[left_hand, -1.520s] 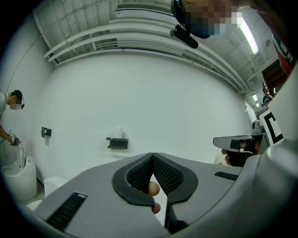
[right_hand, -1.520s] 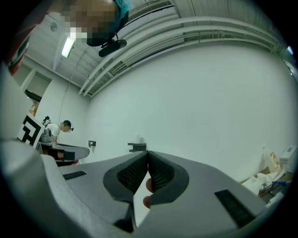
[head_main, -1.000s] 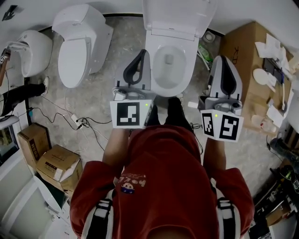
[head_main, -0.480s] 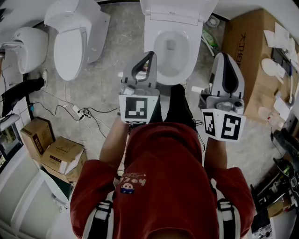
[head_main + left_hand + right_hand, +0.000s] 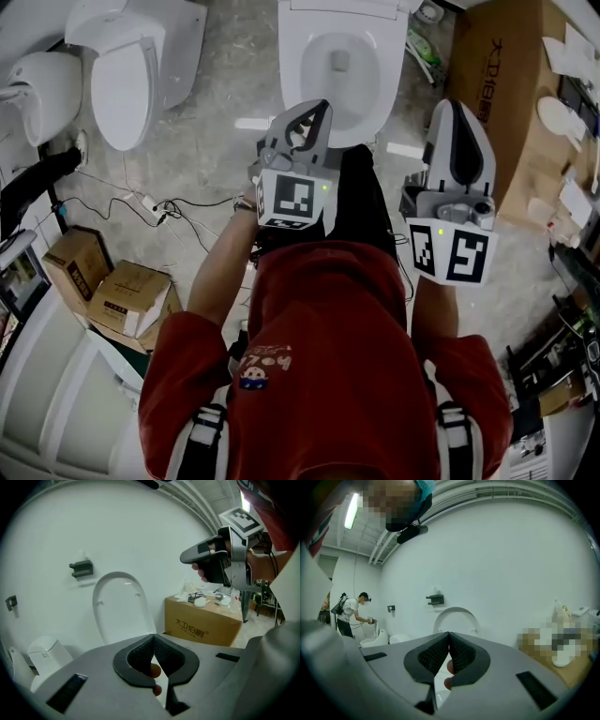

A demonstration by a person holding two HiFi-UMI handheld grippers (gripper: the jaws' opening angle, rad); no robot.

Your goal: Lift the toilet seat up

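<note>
**Floor.** Grey mottled concrete (image 5: 216,103).

**Left.** A white fixture (image 5: 37,89) stands at the far edge. Next to it is a side toilet (image 5: 127,75) with its lid down. Black cables (image 5: 141,202) trail over the floor below them. 2 small boxes (image 5: 112,309) sit nearer the operator, who wears a red shirt (image 5: 328,356).

**Centre.** The toilet (image 5: 339,52) stands against a white wall (image 5: 140,536). Its lid (image 5: 117,609) is upright against that wall. The seat (image 5: 292,75) appears to lie flat on the bowl, though the head view does not separate it clearly from the rim. The left gripper (image 5: 322,106) hangs over the front rim. Its jaws are clenched tip to tip with nothing between them. Contact with the seat cannot be told.

**Right.** The right gripper (image 5: 450,105) is over the floor just right of the bowl. Its jaws are likewise clenched and empty. Beside it stands 1 large carton (image 5: 502,103) with white parts on top.

**Room.** 1 dark bracket (image 5: 81,568) is fixed to the wall left of the lid. In the right gripper view, a 2nd person (image 5: 350,611) bends over a fixture at far left, under a tube lamp (image 5: 349,510).
</note>
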